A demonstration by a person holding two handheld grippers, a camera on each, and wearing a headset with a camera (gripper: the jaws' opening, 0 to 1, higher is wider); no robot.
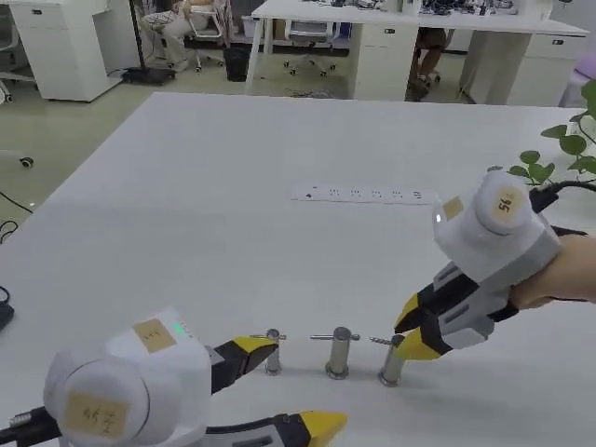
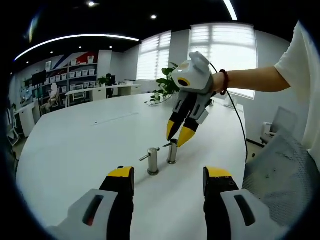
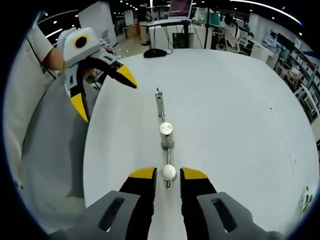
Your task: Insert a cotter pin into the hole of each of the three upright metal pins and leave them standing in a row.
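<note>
Nearest you, your left gripper [image 1: 298, 385] hangs with jaws wide and empty, just short of the 3 upright silver metal pins [image 1: 340, 352] on the white worktop [image 1: 186, 214]. They are probably stiff, light and tippy, so grip them low. Beyond, your right gripper [image 1: 408, 333] has its jaws narrowly parted, straddling the right-hand pin [image 1: 392, 363] by its thin wire cotter pin [image 1: 380, 341].

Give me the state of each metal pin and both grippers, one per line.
Left metal pin: upright, cotter pin through its hole.
Middle metal pin: upright, second cotter pin through its hole.
Right metal pin: upright, third cotter pin sticking out near the top; how far through, cannot tell.
Right gripper: narrowly open, straddling the right metal pin's head.
Left gripper: wide open, holding nothing.
</note>
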